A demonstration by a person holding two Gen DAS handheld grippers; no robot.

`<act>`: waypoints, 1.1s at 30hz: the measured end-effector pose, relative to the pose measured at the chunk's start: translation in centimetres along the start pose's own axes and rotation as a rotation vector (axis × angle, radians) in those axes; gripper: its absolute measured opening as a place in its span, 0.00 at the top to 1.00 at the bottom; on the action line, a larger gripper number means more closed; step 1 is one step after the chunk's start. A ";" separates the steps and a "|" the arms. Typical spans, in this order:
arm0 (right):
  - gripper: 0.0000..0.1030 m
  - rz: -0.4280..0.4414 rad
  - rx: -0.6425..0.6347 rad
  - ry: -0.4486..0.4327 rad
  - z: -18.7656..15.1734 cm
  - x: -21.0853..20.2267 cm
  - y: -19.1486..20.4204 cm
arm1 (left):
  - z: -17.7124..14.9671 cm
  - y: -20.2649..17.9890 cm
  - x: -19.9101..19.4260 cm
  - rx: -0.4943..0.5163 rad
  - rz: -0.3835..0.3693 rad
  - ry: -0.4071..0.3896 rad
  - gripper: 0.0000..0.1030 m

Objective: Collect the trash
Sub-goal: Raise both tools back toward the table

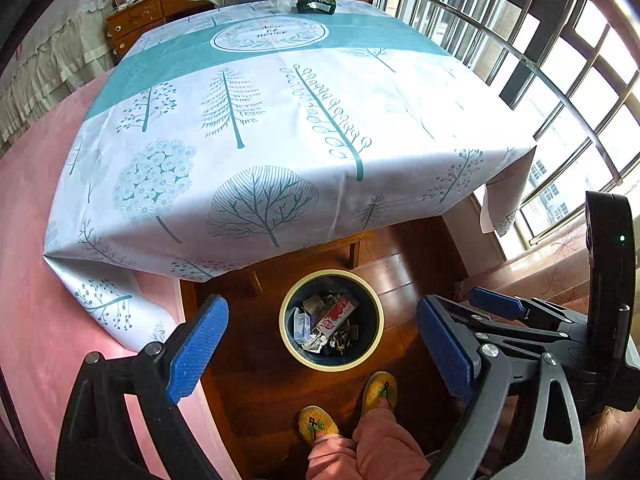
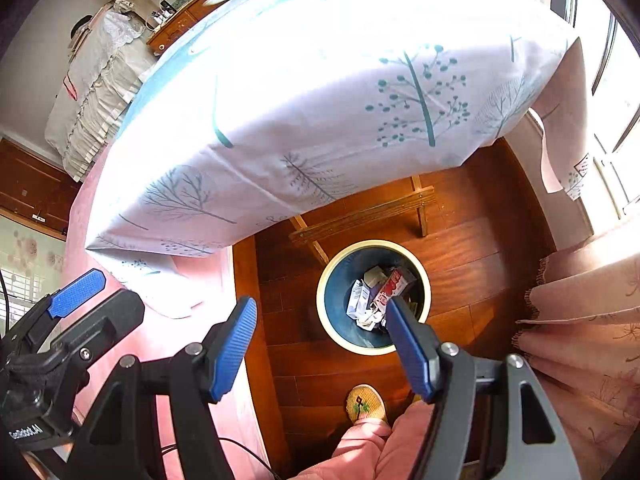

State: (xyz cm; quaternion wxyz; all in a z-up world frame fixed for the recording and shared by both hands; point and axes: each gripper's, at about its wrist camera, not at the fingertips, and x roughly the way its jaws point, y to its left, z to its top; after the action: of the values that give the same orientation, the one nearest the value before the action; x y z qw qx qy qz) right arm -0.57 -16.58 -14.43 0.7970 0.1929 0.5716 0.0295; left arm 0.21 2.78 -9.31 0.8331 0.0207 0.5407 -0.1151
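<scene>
A round dark-blue trash bin with a cream rim (image 1: pixel 289 340) stands on the wooden floor in front of the table; it also shows in the right wrist view (image 2: pixel 334 332). Inside lie several pieces of trash: a red-and-white wrapper (image 1: pixel 336 314), a small white carton (image 1: pixel 301 322) and crumpled papers. My left gripper (image 1: pixel 322 346) is open and empty, held above the bin. My right gripper (image 2: pixel 322 344) is open and empty, also above the bin; its right fingertip (image 2: pixel 404 332) overlaps the bin's rim in view.
A table with a tree-print cloth (image 1: pixel 260 128) stands behind the bin, with a dark green object (image 1: pixel 316 3) and a clear plastic bag (image 1: pixel 282 0) at its far edge. The person's yellow slippers (image 1: pixel 318 424) stand near the bin. A barred window (image 1: pixel 560 60) is at right.
</scene>
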 end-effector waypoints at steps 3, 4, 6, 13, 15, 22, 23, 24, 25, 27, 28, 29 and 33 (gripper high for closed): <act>0.34 0.003 -0.024 -0.037 0.3 -3.3 1.8 | 0.8 -0.3 -3.5 0.026 -0.003 -0.031 0.09; 0.34 0.009 -0.033 -0.050 0.4 -4.3 2.4 | 1.1 -0.3 -4.6 0.038 -0.005 -0.043 0.09; 0.34 0.014 -0.057 -0.080 0.6 -6.4 3.7 | 1.7 -0.4 -6.8 0.068 -0.002 -0.073 0.09; 0.34 0.015 -0.161 -0.219 2.0 -12.3 7.5 | 4.3 -0.1 -13.5 0.135 0.024 -0.217 0.09; 0.34 0.015 -0.173 -0.256 2.7 -13.5 8.3 | 5.1 0.1 -14.7 0.138 0.030 -0.253 0.09; 0.34 0.003 -0.201 -0.319 6.1 -15.4 9.9 | 7.9 0.3 -16.7 0.150 0.062 -0.320 0.09; 0.34 0.003 -0.204 -0.327 6.6 -15.6 10.0 | 8.3 0.3 -16.7 0.155 0.067 -0.325 0.09; 0.34 0.004 -0.207 -0.334 7.2 -15.7 10.0 | 8.8 0.2 -16.8 0.160 0.072 -0.329 0.09; 0.34 0.003 -0.211 -0.341 7.8 -15.8 10.0 | 9.3 0.0 -16.6 0.166 0.079 -0.330 0.09; 0.34 -0.001 -0.220 -0.345 9.1 -15.8 9.9 | 10.5 -0.3 -16.1 0.185 0.097 -0.331 0.09; 0.34 -0.004 -0.224 -0.344 9.8 -15.7 9.9 | 11.1 -0.5 -15.8 0.192 0.109 -0.334 0.09; 0.34 -0.007 -0.226 -0.343 10.5 -15.5 9.7 | 11.8 -0.7 -15.6 0.196 0.120 -0.338 0.09; 0.34 0.004 -0.231 -0.336 14.3 -14.2 8.6 | 15.2 -1.1 -13.9 0.187 0.134 -0.341 0.09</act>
State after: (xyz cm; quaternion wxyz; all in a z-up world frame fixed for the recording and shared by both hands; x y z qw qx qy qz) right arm 9.27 -16.38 5.13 0.8979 0.1035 0.4230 0.0640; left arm 8.19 1.68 9.71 0.9128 0.1139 0.3761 -0.1109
